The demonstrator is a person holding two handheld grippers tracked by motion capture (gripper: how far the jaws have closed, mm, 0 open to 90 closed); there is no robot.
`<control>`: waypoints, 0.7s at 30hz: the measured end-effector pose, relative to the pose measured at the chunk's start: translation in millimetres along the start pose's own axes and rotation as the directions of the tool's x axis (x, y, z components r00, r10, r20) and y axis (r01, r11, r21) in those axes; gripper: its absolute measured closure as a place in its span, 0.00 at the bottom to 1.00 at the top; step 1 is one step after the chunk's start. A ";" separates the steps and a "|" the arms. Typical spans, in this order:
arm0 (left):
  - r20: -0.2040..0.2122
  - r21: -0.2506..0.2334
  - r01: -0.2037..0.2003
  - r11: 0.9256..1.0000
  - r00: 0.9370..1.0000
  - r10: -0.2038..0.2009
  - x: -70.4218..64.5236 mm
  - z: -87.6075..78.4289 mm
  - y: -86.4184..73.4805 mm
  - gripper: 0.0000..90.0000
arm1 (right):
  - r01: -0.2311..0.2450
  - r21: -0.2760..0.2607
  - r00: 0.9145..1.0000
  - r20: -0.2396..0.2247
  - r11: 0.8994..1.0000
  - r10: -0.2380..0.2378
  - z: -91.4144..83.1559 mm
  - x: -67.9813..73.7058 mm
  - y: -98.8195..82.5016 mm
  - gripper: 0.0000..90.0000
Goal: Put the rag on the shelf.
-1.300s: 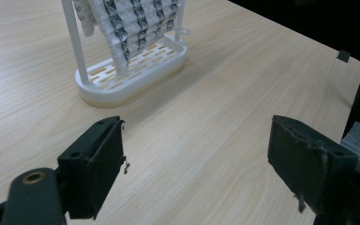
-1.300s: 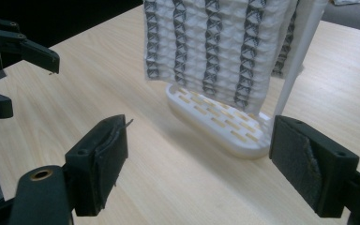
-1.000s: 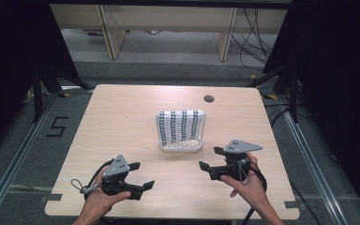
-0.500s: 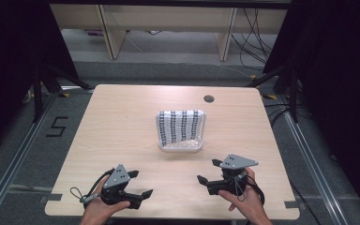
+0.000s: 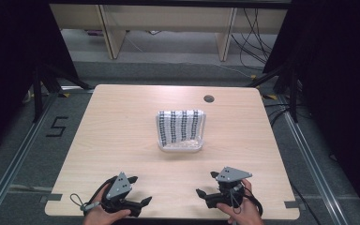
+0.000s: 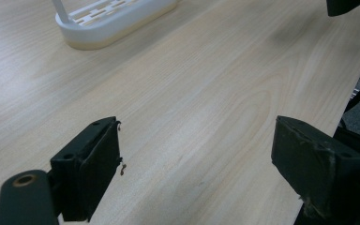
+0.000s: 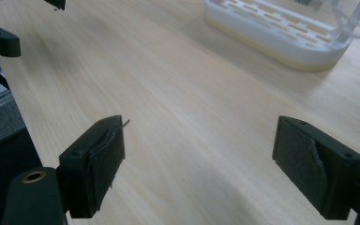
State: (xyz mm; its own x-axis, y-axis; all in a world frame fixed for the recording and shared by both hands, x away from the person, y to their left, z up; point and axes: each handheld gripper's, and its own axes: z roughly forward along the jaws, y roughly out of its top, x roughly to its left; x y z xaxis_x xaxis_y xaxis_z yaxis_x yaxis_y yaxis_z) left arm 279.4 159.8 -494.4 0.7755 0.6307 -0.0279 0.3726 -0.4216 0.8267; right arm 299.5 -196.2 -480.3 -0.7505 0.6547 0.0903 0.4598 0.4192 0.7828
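From my high view the person's hands point(image 5: 104, 216) are cut off by the bottom edge — forearms out of frame. The white rack point(image 6: 115, 18) is clipped by the top edge in the left gripper view, its upper part lost; what the striped cloth point(image 5: 180, 124) covers I cannot tell

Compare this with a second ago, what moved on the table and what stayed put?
Both grippers drew back toward the person's edge of the table: the left gripper and the right gripper now sit nearer that edge, farther from the white rack. Both are open and empty; nothing was taken hold of or let go. The rack with its striped cloth stayed where it was.
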 end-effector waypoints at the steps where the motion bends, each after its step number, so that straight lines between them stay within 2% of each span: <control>1: -0.002 0.002 0.013 1.000 1.000 -0.013 -0.8 0.9 -0.4 0.17 | -0.006 0.010 1.000 0.001 1.000 0.006 0.6 1.0 -1.2 0.20; 2: 0.003 -0.009 0.031 0.999 1.000 -0.031 -1.4 2.4 -0.7 0.17 | 0.006 0.015 1.000 -0.018 1.000 -0.006 2.6 0.8 -2.1 0.20; 3: 0.006 -0.013 0.032 0.999 0.999 -0.032 -0.6 2.9 -0.9 0.17 | -0.001 0.020 1.000 -0.004 1.000 0.001 3.0 1.9 -3.0 0.20; 4: -0.005 0.014 -0.002 1.000 1.000 0.002 2.5 1.0 -0.9 0.17 | -0.002 0.030 1.000 -0.018 1.000 0.002 4.0 2.3 -3.3 0.20; 5: -0.006 -0.004 0.031 1.000 1.000 -0.031 0.9 2.0 -1.5 0.17 | 0.007 0.028 1.000 -0.017 1.000 -0.006 4.8 2.0 -3.4 0.20; 6: -0.004 0.006 0.021 1.000 1.000 -0.021 2.6 1.4 -1.9 0.17 | 0.010 0.027 1.000 -0.017 1.000 -0.010 5.7 1.9 -3.8 0.20; 7: -0.006 -0.015 0.044 0.999 0.999 -0.044 2.3 2.6 -2.4 0.17 | 0.010 0.030 1.000 -0.018 1.000 -0.009 6.1 1.9 -4.1 0.20; 8: -0.008 -0.010 0.049 0.999 0.999 -0.049 3.4 2.1 -2.7 0.17 | 0.019 0.025 1.000 0.002 1.000 -0.019 6.2 1.2 -4.6 0.20; 9: -0.008 -0.009 0.046 0.999 0.999 -0.046 4.4 2.5 -3.0 0.17 | 0.000 0.043 1.000 -0.004 0.999 0.000 5.8 1.7 -4.9 0.20; 10: -0.009 -0.015 0.054 0.998 0.998 -0.055 3.6 3.3 -3.3 0.17 | 0.002 0.042 1.000 -0.005 0.999 -0.001 6.0 1.3 -5.1 0.20; 15: -0.012 -0.006 0.049 0.999 0.999 -0.049 4.0 4.6 -4.0 0.17 | 0.002 0.038 1.000 -0.005 0.999 -0.001 6.3 1.0 -5.1 0.21; 16: -0.007 0.007 0.033 0.999 0.999 -0.033 5.9 4.7 -4.3 0.17 | 0.001 0.037 1.000 -0.005 0.999 -0.001 6.1 0.7 -5.2 0.21; 17: -0.017 -0.003 0.056 0.998 0.998 -0.056 4.6 5.6 -4.7 0.17 | 0.007 0.033 1.000 -0.001 0.999 -0.007 6.0 -0.1 -5.2 0.21; 19: -0.017 0.005 0.043 0.999 0.999 -0.043 7.3 5.8 -5.2 0.17 | 0.012 0.031 1.000 0.003 0.999 -0.012 5.4 -1.8 -5.0 0.21; 20: -0.016 -0.001 0.056 0.998 0.998 -0.056 7.3 6.3 -5.5 0.17 | -0.006 0.032 1.000 0.001 0.999 0.006 5.8 -1.8 -5.4 0.21; 21: -0.013 0.003 0.056 0.998 0.998 -0.056 9.5 6.3 -6.0 0.17 | 0.001 0.029 1.000 0.005 1.000 -0.001 5.9 -3.0 -5.5 0.21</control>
